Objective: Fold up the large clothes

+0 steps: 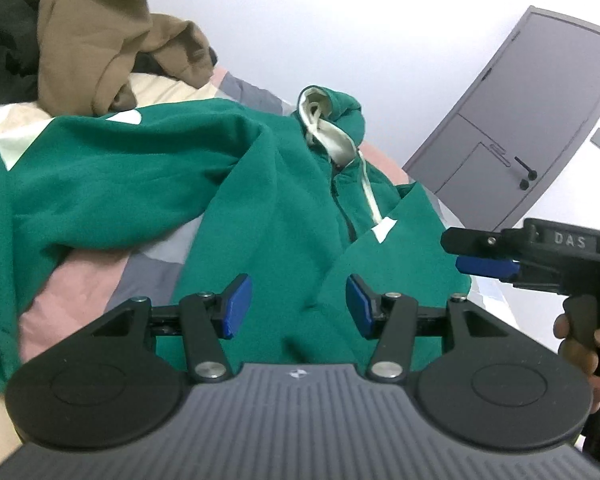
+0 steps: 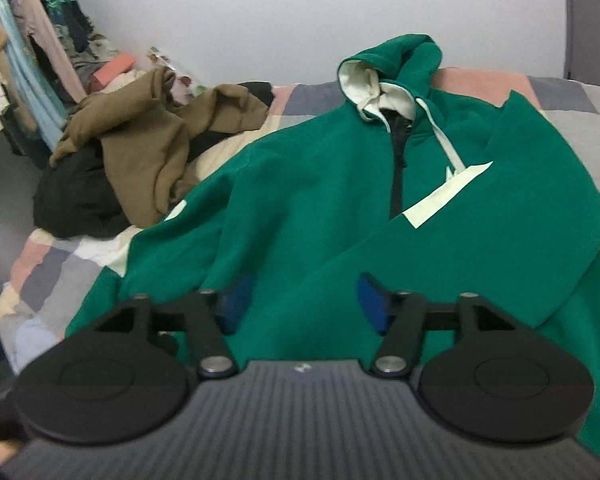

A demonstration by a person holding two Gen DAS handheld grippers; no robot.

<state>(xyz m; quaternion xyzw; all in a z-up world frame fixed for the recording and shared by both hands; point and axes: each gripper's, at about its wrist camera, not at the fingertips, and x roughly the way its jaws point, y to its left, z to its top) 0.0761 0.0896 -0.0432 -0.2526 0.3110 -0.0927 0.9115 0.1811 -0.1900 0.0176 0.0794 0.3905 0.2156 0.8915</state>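
A green zip hoodie (image 2: 312,208) with cream hood lining and cream stripes lies front up on the bed, hood toward the wall. Its right sleeve is folded across the chest. It also fills the left wrist view (image 1: 284,208), where its other sleeve (image 1: 112,176) lies bunched at the left. My left gripper (image 1: 299,306) is open and empty just above the hoodie's lower front. My right gripper (image 2: 302,306) is open and empty over the hoodie's lower body. The right gripper also shows in the left wrist view (image 1: 484,256), at the hoodie's right edge.
A brown garment (image 2: 152,140) and a black one (image 2: 76,196) lie heaped on the bed's left side. The bed has a pink, grey and cream patchwork cover (image 2: 48,272). A grey door (image 1: 536,120) stands at the right. Clothes hang on a rack (image 2: 28,60) at the far left.
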